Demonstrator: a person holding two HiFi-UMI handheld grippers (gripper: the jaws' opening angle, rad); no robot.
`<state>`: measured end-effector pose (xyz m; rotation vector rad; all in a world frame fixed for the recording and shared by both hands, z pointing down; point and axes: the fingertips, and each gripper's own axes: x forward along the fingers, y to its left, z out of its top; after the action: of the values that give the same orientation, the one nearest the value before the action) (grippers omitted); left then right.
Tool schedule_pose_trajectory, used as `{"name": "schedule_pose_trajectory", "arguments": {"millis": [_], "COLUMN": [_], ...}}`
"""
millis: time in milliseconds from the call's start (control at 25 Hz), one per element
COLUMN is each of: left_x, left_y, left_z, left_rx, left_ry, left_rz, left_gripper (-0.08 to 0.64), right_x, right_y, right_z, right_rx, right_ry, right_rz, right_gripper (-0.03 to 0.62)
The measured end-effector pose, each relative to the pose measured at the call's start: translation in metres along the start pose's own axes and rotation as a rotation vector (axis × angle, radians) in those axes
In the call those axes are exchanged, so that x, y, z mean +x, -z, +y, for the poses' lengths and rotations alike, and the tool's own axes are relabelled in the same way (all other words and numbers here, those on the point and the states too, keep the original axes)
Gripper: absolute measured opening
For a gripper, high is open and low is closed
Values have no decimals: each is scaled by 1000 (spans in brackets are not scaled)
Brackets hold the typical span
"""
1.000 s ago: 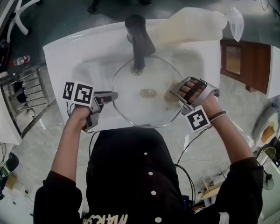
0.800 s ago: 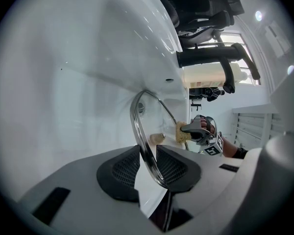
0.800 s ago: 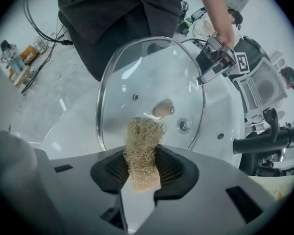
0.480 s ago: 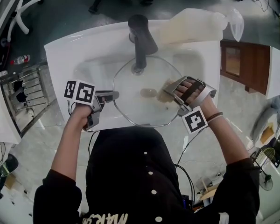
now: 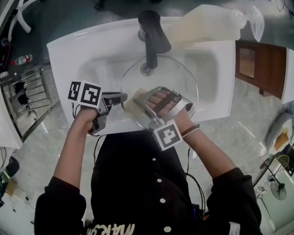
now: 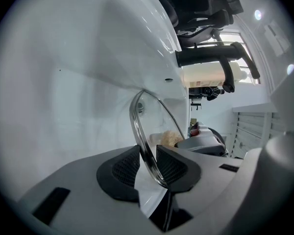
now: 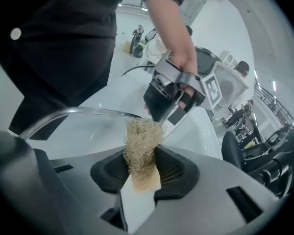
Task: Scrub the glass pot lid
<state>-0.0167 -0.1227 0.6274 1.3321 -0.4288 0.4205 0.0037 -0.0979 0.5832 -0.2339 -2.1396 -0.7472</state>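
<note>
The glass pot lid lies in the white sink. It is a clear round disc with a thicker, smooth rim, and it spans most of the basin below the black faucet. The left gripper is clamped on the lid's left rim; in the left gripper view its two ribbed black pads pinch the glass edge from both sides. The right gripper is closed on a scrub pad (a tan, wiry, fibrous wad with a smoother yellowish end seated between the jaws). The pad's free end meets the lid's rim close to the left gripper's hold. The sink is glossy, with rounded walls. Its drain shows through the glass just beneath the faucet.
</note>
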Motion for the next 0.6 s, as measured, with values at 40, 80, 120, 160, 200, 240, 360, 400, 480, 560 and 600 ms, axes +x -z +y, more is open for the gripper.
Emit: {"name": "schedule_pose_trajectory", "arguments": {"millis": [40, 80, 120, 160, 200, 240, 360, 400, 480, 560, 600], "left_x": [0, 0, 0, 0, 0, 0, 0, 0, 0, 0, 0], "left_y": [0, 0, 0, 0, 0, 0, 0, 0, 0, 0, 0], "left_z": [0, 0, 0, 0, 0, 0, 0, 0, 0, 0, 0], "left_rx": [0, 1, 2, 5, 7, 9, 9, 9, 11, 11, 10], "left_ry": [-1, -3, -4, -7, -9, -10, -10, -9, -8, -6, -5], "left_rz": [3, 6, 8, 9, 9, 9, 7, 7, 7, 8, 8], "left_gripper": [124, 124, 124, 124, 126, 126, 126, 126, 126, 126, 126], "right_x": [1, 2, 1, -1, -3, -6, -15, -19, -26, -34, -38], "right_y": [-1, 0, 1, 2, 3, 3, -1, -1, 1, 5, 8], "right_z": [4, 8, 12, 15, 17, 19, 24, 27, 34, 42, 45], "right_rx": [-4, -9, -20, -36, -53, -64, -75, -78, -95, -116, -127], "right_ry": [-16, -34, -51, -66, -79, -88, -111, -118, -137, -165, -177], "right_rz": [1, -1, -6, -13, -21, -28, -50, -55, -61, -67, -72], "right_gripper": [146, 145, 146, 144, 144, 144, 144, 144, 144, 144, 144]}}
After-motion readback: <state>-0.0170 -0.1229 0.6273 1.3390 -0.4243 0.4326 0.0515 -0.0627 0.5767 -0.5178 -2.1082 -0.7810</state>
